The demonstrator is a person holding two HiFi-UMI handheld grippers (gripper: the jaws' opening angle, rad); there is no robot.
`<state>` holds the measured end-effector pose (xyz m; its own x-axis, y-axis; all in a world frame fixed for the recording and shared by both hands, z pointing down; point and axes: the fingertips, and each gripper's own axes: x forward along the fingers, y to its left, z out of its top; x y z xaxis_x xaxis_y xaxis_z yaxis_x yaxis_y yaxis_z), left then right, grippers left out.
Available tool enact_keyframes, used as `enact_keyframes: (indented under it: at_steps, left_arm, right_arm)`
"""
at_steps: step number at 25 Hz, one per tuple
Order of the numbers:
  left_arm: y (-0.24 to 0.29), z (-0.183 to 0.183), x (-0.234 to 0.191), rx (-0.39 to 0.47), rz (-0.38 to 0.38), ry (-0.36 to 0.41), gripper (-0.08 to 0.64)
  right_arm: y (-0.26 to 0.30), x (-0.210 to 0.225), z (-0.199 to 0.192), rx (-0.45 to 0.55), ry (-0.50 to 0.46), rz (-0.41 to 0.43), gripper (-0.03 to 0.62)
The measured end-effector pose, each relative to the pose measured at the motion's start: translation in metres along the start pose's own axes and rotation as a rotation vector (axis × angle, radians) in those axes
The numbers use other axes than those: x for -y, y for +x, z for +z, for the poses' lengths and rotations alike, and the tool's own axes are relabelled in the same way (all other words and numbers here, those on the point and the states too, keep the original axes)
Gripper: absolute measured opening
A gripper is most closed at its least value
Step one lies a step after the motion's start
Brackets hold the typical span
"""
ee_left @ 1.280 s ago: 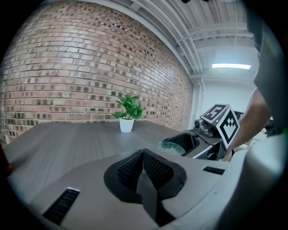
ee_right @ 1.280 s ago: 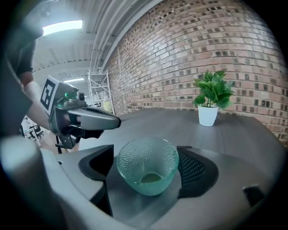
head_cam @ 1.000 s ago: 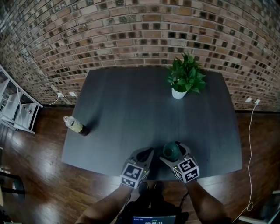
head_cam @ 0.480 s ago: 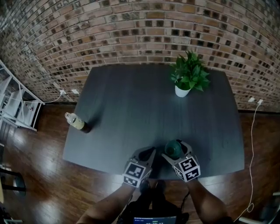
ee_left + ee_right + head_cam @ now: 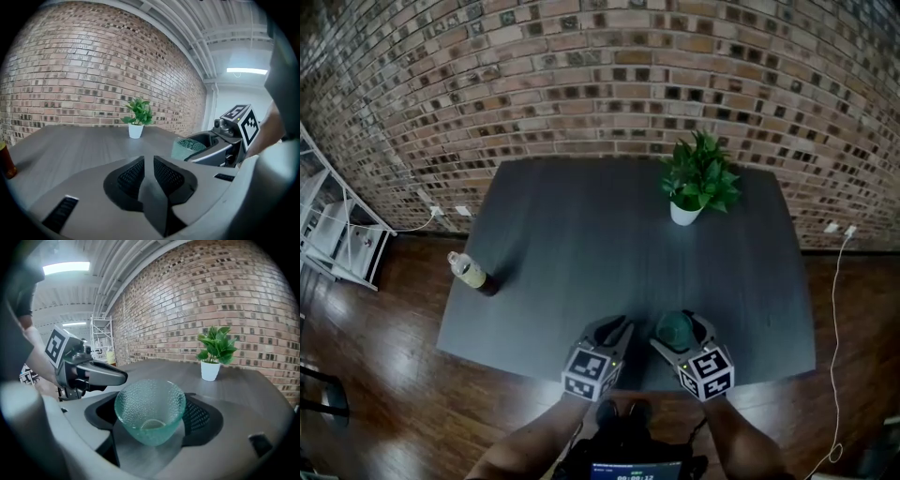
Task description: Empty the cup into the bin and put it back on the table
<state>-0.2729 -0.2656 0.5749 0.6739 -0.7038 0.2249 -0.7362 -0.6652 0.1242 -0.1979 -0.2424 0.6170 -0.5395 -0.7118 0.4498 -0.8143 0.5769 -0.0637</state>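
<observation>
A green dimpled glass cup (image 5: 150, 411) sits between the jaws of my right gripper (image 5: 153, 414), whose jaws have just been closing and now press on its sides. It looks empty and hangs upright just above the near edge of the dark table (image 5: 581, 234). From the head view the cup (image 5: 676, 328) shows as a green round between the right gripper's (image 5: 679, 330) fingers. My left gripper (image 5: 609, 330) hovers just left of it, pads together and empty (image 5: 149, 171). The cup (image 5: 186, 147) also appears at the right of the left gripper view. No bin is in view.
A potted plant (image 5: 696, 183) in a white pot stands at the table's far right. A bottle (image 5: 470, 272) stands on the table's left edge. A white shelf rack (image 5: 333, 234) is on the wooden floor at far left, and a cable (image 5: 836, 328) trails at the right. A brick wall runs behind.
The right gripper's jaws have drawn in on the cup and it has risen slightly. The left gripper has stayed put beside it.
</observation>
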Motion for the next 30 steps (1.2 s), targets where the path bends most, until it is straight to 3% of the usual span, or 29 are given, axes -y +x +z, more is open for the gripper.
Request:
enact_keyframes:
  at_steps: [9, 15, 18, 24, 30]
  left_arm:
    - [-0.011, 0.061, 0.008, 0.081, -0.025, 0.000, 0.066]
    - [-0.020, 0.104, 0.037, 0.131, -0.109, 0.025, 0.066]
    - [-0.013, 0.125, 0.062, 0.153, -0.173, 0.067, 0.064]
    - [-0.005, 0.157, 0.120, 0.161, -0.319, 0.059, 0.059]
    - [0.000, 0.169, 0.195, 0.180, -0.547, 0.090, 0.035]
  right_arm:
    - [-0.057, 0.015, 0.048, 0.073, 0.013, -0.047, 0.399]
    - [-0.113, 0.029, 0.071, 0.111, 0.048, -0.110, 0.399]
    - [-0.143, 0.032, 0.088, 0.141, 0.041, -0.147, 0.399]
    - [-0.208, 0.037, 0.108, 0.194, 0.078, -0.257, 0.399]
    - [-0.278, 0.045, 0.090, 0.192, 0.133, -0.444, 0.399]
